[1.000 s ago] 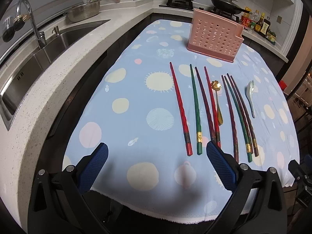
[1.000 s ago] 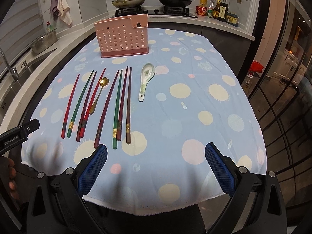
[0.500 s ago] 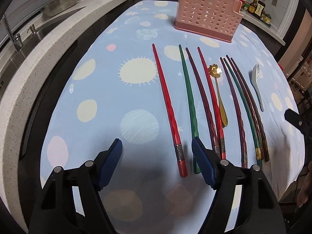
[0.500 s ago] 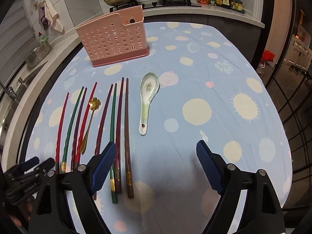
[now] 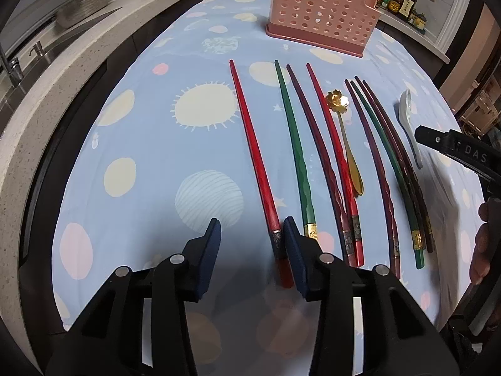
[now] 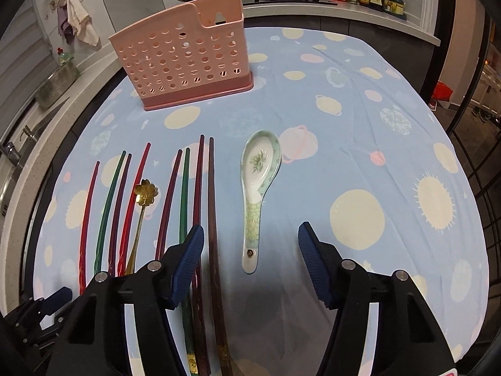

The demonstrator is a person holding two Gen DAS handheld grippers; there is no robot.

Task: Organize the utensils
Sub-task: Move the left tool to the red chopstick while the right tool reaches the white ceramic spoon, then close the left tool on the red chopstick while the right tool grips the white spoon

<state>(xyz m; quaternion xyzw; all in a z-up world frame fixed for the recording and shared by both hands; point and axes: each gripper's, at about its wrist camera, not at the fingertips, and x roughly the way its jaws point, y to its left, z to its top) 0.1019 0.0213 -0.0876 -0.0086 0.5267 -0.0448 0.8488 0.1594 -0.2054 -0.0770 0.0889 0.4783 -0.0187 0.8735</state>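
Straddling the near end of the leftmost red chopstick (image 5: 255, 163), the left gripper (image 5: 250, 235) has its blue-padded fingers (image 5: 212, 244) spread, the right pad lying against the chopstick's patterned metal band and the left pad well apart from it, so nothing is pinched. That chopstick lies on a light-blue tablecloth with pastel dots and suns (image 5: 141, 144), first in a row of long sticks running away from the camera: a green one (image 5: 296, 153), a dark purple one (image 5: 316, 153) and another red one (image 5: 333, 156) just beside it. A small gold spoon with a flower-shaped bowl (image 5: 344, 134) rests to the right of those, followed by a tight bunch of dark red, green and brown chopsticks (image 5: 388, 156). A white ceramic soup spoon with a green pattern (image 6: 256, 188) lies beyond the bunch, bowl up, handle toward the viewer. In the right wrist view, the right gripper (image 6: 250, 235) hovers low over the cloth with its fingers wide apart, the soup spoon's handle and the brown chopstick (image 6: 214, 219) lying between them, neither touched as far as can be seen. A pink perforated plastic utensil holder (image 6: 188, 59) stands upright at the far side of the cloth, well apart from the row. A stainless steel bowl (image 5: 84, 6) sits on the speckled white counter (image 5: 47, 94) to the left.
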